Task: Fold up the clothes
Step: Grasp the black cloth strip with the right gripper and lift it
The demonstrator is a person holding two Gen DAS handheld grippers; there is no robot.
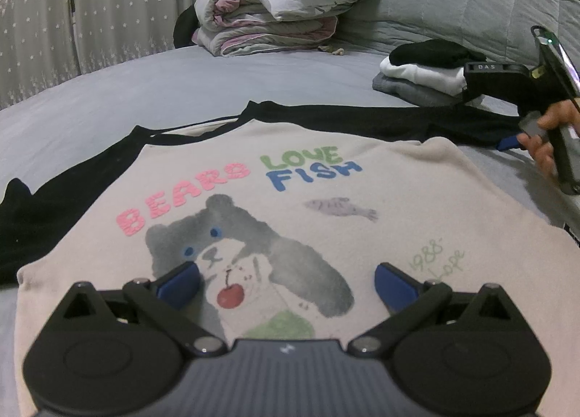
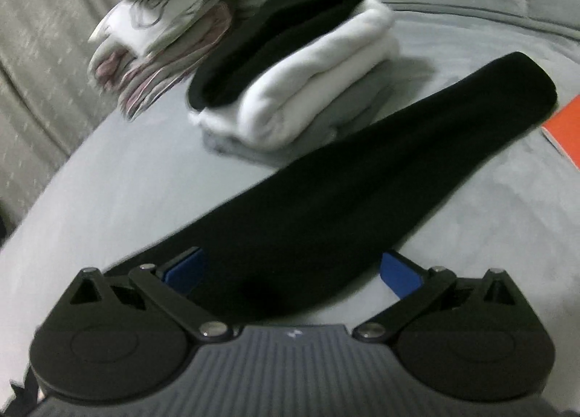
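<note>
A cream sweatshirt [image 1: 326, 235] with black sleeves lies flat on the bed, print side up, showing a bear and the words "BEARS LOVE FISH". My left gripper [image 1: 288, 284] hovers open over the lower front of it, with only cloth below its blue pads. The shirt's right black sleeve [image 2: 344, 199] stretches away diagonally across the sheet. My right gripper [image 2: 293, 273] is open above the near end of that sleeve. In the left wrist view the right gripper [image 1: 514, 143] shows at the far right, held by a hand [image 1: 547, 141].
A stack of folded clothes [image 1: 427, 79] in black, white and grey sits beyond the sleeve, also seen as folded clothes [image 2: 301, 90]. Folded quilts and pillows [image 1: 275, 7] are piled at the bed's head. An orange item [image 2: 565, 130] lies at the right edge. A starry curtain [image 1: 72, 18] hangs left.
</note>
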